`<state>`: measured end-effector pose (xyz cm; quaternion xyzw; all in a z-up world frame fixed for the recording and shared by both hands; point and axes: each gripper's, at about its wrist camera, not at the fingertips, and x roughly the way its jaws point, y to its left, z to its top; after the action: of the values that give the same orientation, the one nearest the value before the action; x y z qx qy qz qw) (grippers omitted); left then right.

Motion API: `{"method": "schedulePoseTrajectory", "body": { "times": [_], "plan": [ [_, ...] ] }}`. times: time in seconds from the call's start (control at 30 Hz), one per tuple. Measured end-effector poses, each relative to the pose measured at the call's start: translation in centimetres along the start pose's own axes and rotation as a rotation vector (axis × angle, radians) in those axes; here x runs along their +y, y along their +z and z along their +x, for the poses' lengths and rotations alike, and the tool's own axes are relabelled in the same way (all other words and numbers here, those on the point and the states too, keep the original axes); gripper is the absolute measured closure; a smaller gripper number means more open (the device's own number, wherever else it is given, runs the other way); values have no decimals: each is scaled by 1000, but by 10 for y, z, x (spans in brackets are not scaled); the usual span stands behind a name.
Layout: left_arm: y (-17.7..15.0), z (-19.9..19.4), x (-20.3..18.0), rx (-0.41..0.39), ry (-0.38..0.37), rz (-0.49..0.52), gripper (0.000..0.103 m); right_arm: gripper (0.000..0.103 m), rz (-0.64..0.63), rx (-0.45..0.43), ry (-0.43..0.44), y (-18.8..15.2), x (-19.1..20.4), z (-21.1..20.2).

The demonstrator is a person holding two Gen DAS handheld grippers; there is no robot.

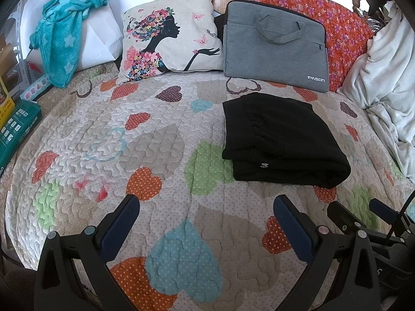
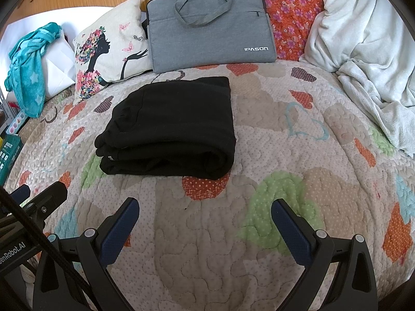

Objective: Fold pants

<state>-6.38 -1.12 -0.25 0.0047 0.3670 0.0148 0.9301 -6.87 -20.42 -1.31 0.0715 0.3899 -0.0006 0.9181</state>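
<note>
The left gripper [image 1: 206, 199] has its fingers [image 1: 122, 220] spread wide, holding nothing, above the quilt [image 1: 103, 129]. The right gripper [image 2: 205, 202] is likewise spread and empty. Just ahead, the black pants [image 2: 171, 127] lie folded in a thick stack on the bed. Behind them lean a grey bag [image 2: 210, 28] and a pillow [image 1: 168, 36]; a white blanket [image 2: 363, 51] is heaped at right, a teal towel [image 1: 64, 26] at left.

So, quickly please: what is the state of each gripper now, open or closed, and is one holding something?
Left gripper: jaws open, holding nothing, above the quilt.
Right gripper: jaws open, holding nothing; the folded black pants lie untouched ahead.
</note>
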Motion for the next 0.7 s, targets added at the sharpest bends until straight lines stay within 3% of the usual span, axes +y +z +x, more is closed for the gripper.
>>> {"method": "schedulePoseTrajectory", "body": {
  "times": [0.7],
  "plan": [
    [-2,3,0,16,-17,-2,0,0,-1,4,1,2,0,1]
  ]
}}
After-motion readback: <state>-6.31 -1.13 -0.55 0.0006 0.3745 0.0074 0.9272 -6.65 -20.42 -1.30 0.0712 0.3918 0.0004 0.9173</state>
